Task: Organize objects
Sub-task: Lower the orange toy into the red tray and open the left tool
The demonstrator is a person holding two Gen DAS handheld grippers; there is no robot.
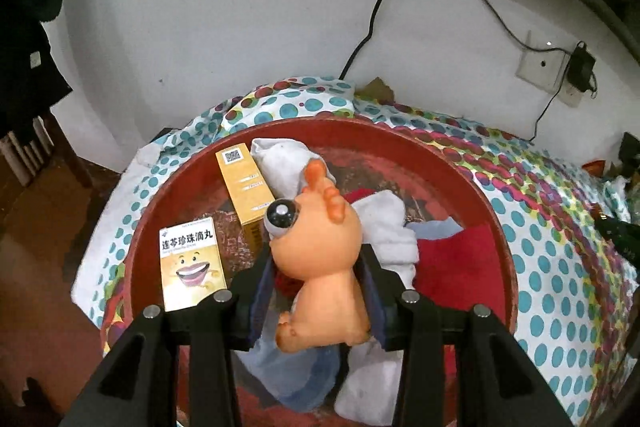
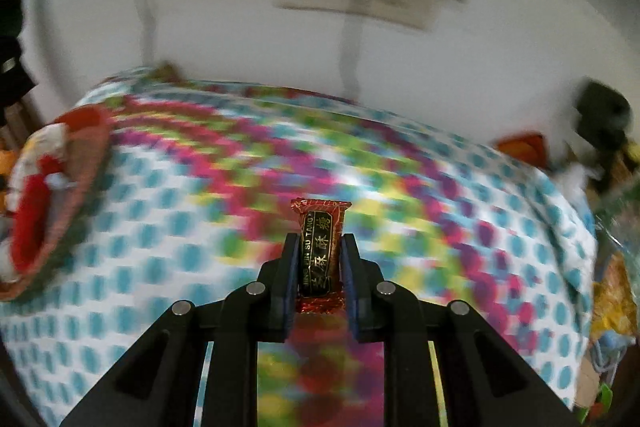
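My left gripper (image 1: 316, 259) is shut on an orange rubber toy animal (image 1: 320, 259) with a big bulging eye and holds it over a round red basin (image 1: 400, 135). In the basin lie a white-and-yellow medicine box (image 1: 191, 263), a tall yellow box (image 1: 246, 187), white socks (image 1: 388, 227) and red and blue cloths. My right gripper (image 2: 319, 251) is shut on a red-and-black wrapped candy (image 2: 319, 255) and holds it above the dotted bedspread (image 2: 160, 227). The basin shows blurred at the left edge of the right wrist view (image 2: 60, 195).
The dotted bedspread (image 1: 560, 267) covers a surface against a white wall. A wall socket with a black charger (image 1: 580, 67) and cables hang on the wall. Mixed clutter (image 2: 612, 287) lies at the right edge. A dark wooden piece of furniture (image 1: 32, 147) stands at the left.
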